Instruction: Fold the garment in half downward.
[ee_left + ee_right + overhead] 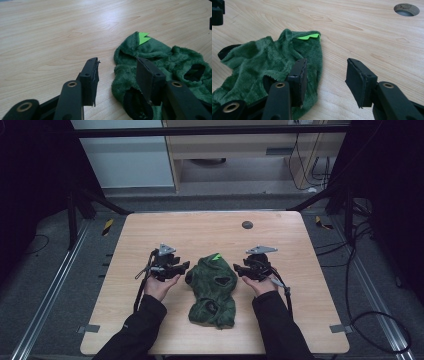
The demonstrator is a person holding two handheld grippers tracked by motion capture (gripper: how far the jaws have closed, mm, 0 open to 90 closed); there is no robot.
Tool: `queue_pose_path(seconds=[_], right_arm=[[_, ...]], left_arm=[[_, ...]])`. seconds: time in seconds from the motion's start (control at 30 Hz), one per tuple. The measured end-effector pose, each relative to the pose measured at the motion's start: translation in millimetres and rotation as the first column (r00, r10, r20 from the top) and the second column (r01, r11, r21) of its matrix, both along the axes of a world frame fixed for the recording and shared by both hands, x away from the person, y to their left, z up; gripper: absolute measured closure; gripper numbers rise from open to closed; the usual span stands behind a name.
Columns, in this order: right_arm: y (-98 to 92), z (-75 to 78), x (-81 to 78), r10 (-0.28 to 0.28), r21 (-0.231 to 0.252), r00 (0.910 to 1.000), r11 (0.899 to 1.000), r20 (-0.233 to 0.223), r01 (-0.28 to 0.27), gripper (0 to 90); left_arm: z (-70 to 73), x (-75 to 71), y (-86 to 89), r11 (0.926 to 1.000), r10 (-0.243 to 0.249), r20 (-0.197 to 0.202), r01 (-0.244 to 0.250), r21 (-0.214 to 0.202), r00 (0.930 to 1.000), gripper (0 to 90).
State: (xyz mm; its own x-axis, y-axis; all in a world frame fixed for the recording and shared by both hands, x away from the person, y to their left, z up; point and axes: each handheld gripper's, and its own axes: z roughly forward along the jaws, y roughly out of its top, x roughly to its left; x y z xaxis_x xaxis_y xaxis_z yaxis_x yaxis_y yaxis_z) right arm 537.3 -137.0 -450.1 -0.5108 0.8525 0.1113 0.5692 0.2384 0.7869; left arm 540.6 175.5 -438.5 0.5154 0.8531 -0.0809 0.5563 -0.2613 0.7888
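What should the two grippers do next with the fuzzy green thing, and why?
Probably ease both grippers inward and down onto the edges of the green garment and pinch. The left gripper and right gripper sit on either side of it with jaws open and nothing between them, so neither has hold of it yet. The garment lies crumpled on the table.
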Motion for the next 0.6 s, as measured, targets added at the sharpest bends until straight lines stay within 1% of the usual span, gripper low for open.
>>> queue_pose_path(seconds=[0.23, 0.3, 0.37, 0.43, 0.6], right_arm=[[5.4, -6.5, 6.0, 0.007, -0.005, 0.9998, 1.0, -0.017, -0.007, 52.9], [6.8, -8.5, 7.5, 0.011, -0.008, 0.9997, 1.0, -0.023, -0.011, 53.3], [8.9, -10.7, 8.8, 0.014, -0.003, 0.9995, 1.0, -0.029, -0.014, 53.6], [11.0, -12.7, 10.0, 0.017, -0.008, 0.9993, 1.0, -0.033, -0.018, 54.0], [14.4, -17.4, 12.7, 0.026, -0.014, 0.9986, 1.0, -0.047, -0.027, 55.2]], left_arm=[[-11.3, 9.3, -4.8, 1.0, 0.003, -0.027, -0.003, 0.004, 0.9996, 53.4], [-15.8, 12.5, -6.6, 0.9999, 0.004, -0.04, -0.004, 0.011, 0.9992, 53.6], [-17.3, 13.5, -7.2, 0.9999, 0.005, -0.044, -0.005, 0.01, 0.999, 53.8], [-22.8, 17.0, -9.8, 0.9999, 0.004, -0.054, -0.004, 0.01, 0.9985, 54.0], [-29.0, 21.0, -12.3, 0.9998, 0.002, -0.071, -0.001, 0.017, 0.9974, 54.4]])
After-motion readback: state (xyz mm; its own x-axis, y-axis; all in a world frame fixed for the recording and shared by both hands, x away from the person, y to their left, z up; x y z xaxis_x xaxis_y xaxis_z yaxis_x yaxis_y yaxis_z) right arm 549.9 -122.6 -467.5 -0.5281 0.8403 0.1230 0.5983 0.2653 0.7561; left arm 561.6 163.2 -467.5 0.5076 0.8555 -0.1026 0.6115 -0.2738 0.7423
